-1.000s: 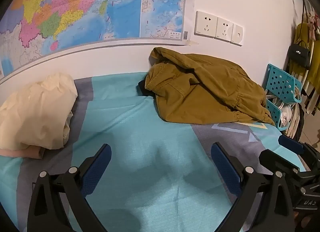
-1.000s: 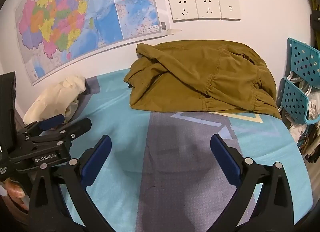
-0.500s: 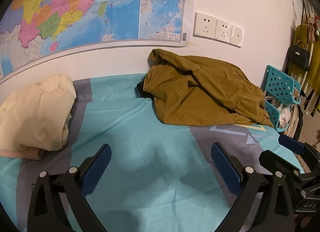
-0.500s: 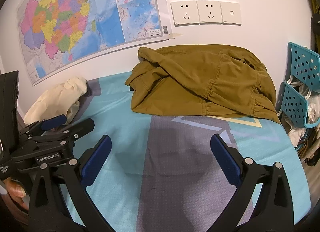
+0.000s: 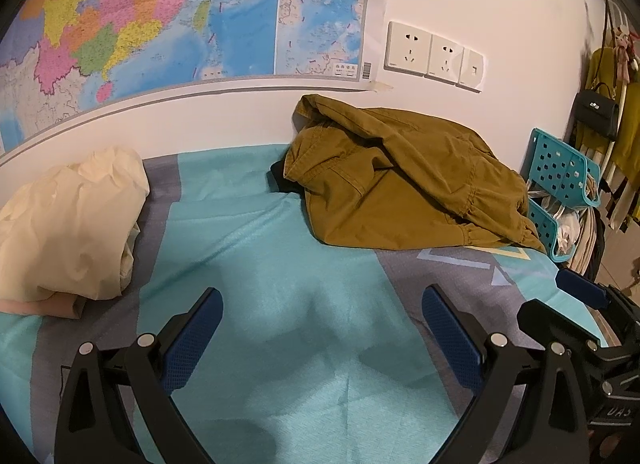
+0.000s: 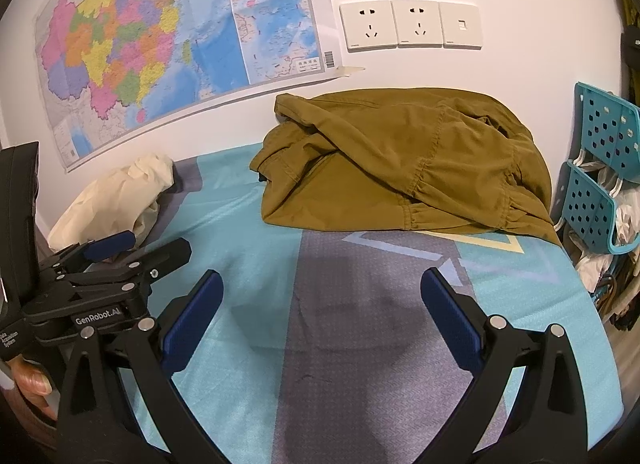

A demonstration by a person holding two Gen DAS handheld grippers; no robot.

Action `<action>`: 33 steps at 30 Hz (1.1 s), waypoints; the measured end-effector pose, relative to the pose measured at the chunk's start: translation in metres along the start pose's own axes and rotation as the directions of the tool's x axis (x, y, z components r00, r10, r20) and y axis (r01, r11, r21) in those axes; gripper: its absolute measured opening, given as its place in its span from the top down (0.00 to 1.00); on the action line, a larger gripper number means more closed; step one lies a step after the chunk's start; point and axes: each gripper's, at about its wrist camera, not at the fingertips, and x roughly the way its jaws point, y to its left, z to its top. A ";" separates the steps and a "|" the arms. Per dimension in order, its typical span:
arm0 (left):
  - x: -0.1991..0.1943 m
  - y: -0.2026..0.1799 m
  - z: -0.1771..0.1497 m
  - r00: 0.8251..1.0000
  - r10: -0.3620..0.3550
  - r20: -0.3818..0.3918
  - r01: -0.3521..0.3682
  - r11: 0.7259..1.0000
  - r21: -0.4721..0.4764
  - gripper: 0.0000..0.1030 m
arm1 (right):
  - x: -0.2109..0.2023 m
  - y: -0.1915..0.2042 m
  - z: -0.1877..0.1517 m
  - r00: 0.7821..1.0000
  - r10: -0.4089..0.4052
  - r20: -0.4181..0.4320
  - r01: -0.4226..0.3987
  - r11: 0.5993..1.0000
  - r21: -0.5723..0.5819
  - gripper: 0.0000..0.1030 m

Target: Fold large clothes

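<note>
An olive-brown jacket [image 5: 400, 183] lies crumpled at the back of the bed against the wall; it also shows in the right wrist view [image 6: 408, 167]. A dark garment [image 5: 282, 179] peeks out under its left edge. My left gripper [image 5: 320, 328] is open and empty above the teal bedsheet [image 5: 256, 248], well short of the jacket. My right gripper [image 6: 320, 308] is open and empty over the grey part of the sheet [image 6: 360, 344], in front of the jacket. The left gripper also shows at the left of the right wrist view [image 6: 136, 248].
A cream garment [image 5: 72, 223] is bundled at the bed's left, seen also in the right wrist view [image 6: 120, 199]. A teal perforated rack [image 5: 564, 191] with hangers stands by the bed's right edge. A map [image 5: 160, 23] and wall sockets [image 5: 432, 55] are behind.
Both grippers have edged slightly forward and lower toward the jacket, which looks a little larger and lower in the views. Both stay open.
</note>
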 end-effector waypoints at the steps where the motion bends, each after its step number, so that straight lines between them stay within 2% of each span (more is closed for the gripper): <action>1: 0.000 0.000 0.000 1.000 -0.002 -0.002 0.002 1.000 0.000 0.06 | 0.000 0.000 0.000 1.000 -0.002 0.001 0.002 1.000 0.000 0.05; 33: 0.005 -0.003 -0.002 1.000 -0.009 -0.022 0.009 1.000 0.002 0.06 | 0.002 -0.002 -0.002 1.000 0.003 -0.012 -0.003 1.000 0.008 0.05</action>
